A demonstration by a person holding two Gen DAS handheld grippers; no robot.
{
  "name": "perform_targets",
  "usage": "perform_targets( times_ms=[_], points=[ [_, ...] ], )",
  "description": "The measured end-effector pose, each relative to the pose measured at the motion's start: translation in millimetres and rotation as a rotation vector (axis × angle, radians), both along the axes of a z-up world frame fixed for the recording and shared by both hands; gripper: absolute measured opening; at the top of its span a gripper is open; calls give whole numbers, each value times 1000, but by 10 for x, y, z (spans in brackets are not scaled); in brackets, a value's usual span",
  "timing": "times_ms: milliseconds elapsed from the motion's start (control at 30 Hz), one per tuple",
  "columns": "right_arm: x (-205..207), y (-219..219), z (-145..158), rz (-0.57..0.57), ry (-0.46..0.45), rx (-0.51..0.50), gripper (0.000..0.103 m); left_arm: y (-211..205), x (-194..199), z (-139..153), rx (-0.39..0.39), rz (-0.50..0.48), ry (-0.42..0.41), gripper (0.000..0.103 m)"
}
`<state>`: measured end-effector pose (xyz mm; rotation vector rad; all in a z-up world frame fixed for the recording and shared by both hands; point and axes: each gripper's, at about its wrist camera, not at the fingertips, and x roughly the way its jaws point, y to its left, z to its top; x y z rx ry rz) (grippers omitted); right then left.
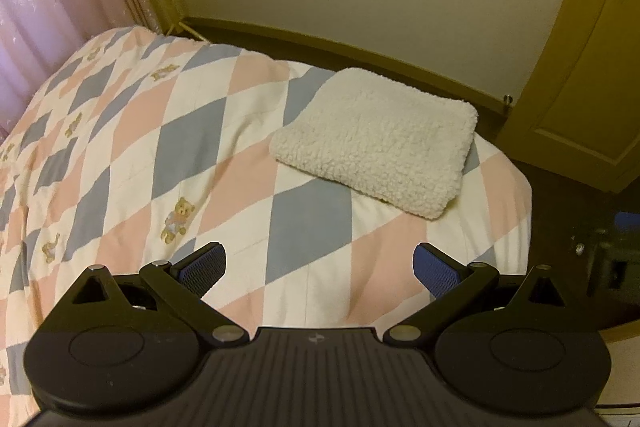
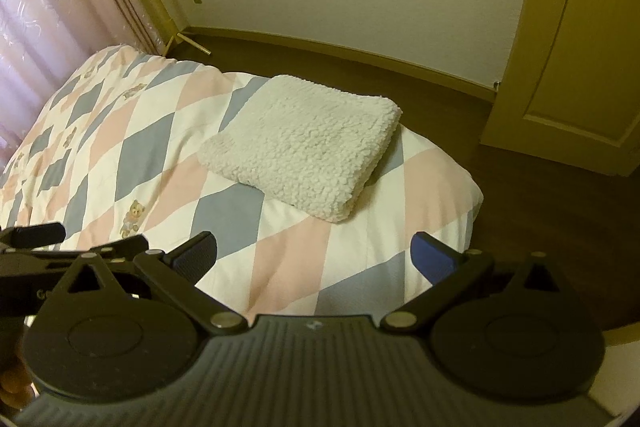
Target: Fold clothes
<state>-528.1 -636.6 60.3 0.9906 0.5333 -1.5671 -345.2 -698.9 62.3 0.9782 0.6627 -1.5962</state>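
My left gripper is spread wide, nothing between its blue pads, hovering over the quilt. My right gripper gapes empty too, just beside the left. Ahead, well clear of both, the fleece lies folded flat near the quilt's far right corner, by the door.

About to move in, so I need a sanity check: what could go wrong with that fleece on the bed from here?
1. The fleece already lies folded near the bed's corner by the floor; a careless tug might slide it off.
2. It looks thick, so the open jaws of the left gripper and right gripper may catch only the top layer and undo the fold.
3. The quilt under it is soft, so a low pinch could grab it too.
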Motion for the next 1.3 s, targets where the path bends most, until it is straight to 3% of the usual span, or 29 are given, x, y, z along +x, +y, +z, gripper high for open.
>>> perform_targets(
  times_ms=[567,1300],
  points=[
    [85,-453,-98,16,15,40,102,-438,-15,-91,-4,-17,-10,103],
    [-42,-694,-320,-37,20,84,102,-835,-146,-337,-2,-82,-32,103]
  ],
)
